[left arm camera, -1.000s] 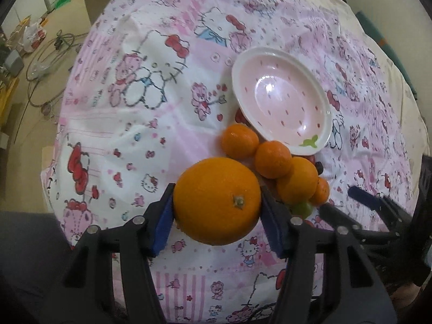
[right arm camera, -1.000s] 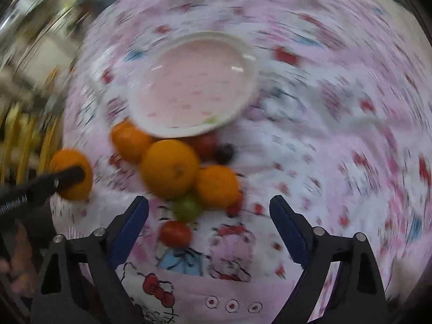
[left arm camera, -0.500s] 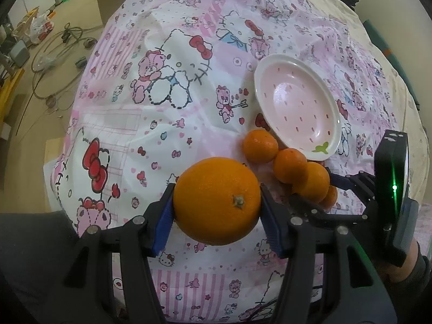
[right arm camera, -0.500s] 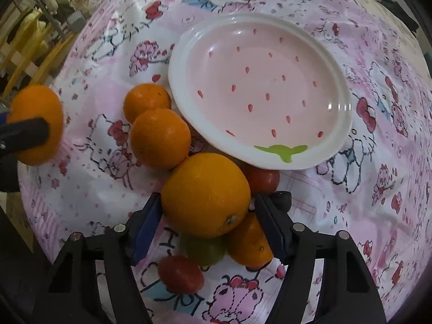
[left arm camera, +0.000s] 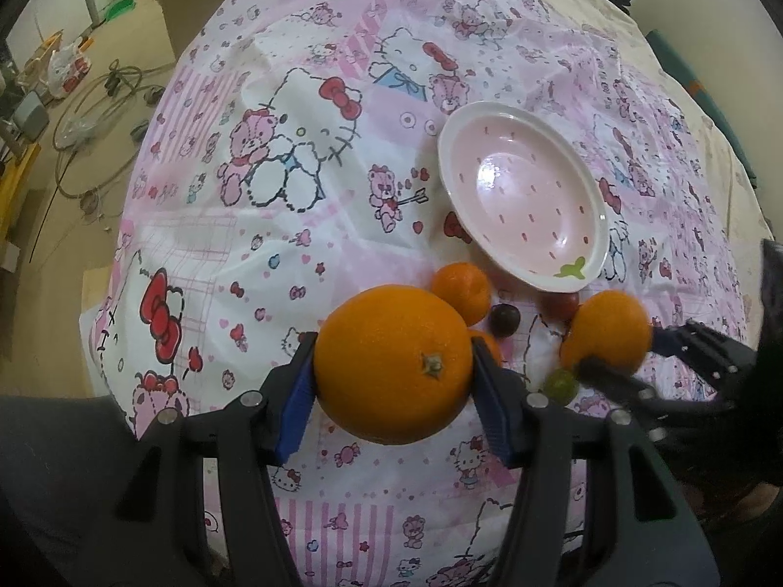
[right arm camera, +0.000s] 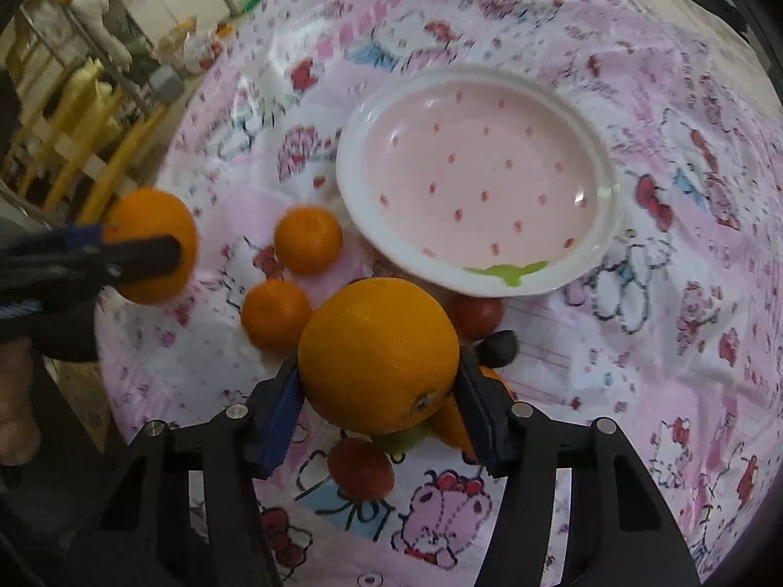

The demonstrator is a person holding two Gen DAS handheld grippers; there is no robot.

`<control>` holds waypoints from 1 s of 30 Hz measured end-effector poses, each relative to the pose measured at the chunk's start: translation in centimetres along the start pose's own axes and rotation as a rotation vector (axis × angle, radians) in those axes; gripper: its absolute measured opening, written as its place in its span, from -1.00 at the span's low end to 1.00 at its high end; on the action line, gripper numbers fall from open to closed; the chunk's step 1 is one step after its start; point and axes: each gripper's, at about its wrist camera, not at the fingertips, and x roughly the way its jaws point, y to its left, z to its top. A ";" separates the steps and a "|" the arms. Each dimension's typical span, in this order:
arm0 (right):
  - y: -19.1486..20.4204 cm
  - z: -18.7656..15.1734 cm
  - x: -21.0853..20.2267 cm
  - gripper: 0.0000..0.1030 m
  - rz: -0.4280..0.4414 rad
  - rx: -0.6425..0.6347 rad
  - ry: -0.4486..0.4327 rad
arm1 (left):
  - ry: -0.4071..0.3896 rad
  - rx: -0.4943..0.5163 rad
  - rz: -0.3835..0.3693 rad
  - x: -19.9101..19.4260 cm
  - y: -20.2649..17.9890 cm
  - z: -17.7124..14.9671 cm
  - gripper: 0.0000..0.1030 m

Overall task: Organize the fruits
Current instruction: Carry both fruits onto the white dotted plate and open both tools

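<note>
My left gripper point(left arm camera: 394, 372) is shut on a large orange point(left arm camera: 391, 362) and holds it above the cloth, left of the fruit pile. My right gripper point(right arm camera: 378, 391) is shut on a second large orange point(right arm camera: 379, 354), lifted just above the pile; it also shows in the left wrist view point(left arm camera: 609, 332). A pink strawberry-patterned plate point(right arm camera: 602, 225) stands empty beyond the pile. On the cloth lie two small tangerines point(right arm camera: 308, 239) point(right arm camera: 275, 313), red tomatoes point(right arm camera: 477, 315) point(right arm camera: 359, 467), a dark grape point(right arm camera: 498, 347) and a green fruit point(left arm camera: 560, 384).
The table wears a pink Hello Kitty cloth point(left arm camera: 293, 156). Its left edge drops to a floor with cables and bags point(left arm camera: 93, 98). Yellow chairs point(right arm camera: 93, 127) stand beyond the table's left side in the right wrist view.
My right gripper came down onto the pile, closed on the large orange and lifted it off the pile. My left gripper kept hold of its orange and shifted a little.
</note>
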 end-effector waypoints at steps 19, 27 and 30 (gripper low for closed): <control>-13.9 5.2 -2.1 0.18 0.017 0.404 -0.116 | 0.001 0.144 -0.011 4.1 -6.4 10.3 0.06; -16.6 7.7 1.3 0.18 0.151 0.511 -0.080 | 0.036 0.165 -0.033 8.5 -8.2 12.3 0.06; -16.8 8.7 2.2 0.18 0.171 0.513 -0.070 | 0.040 0.168 -0.040 9.5 -8.5 13.2 0.07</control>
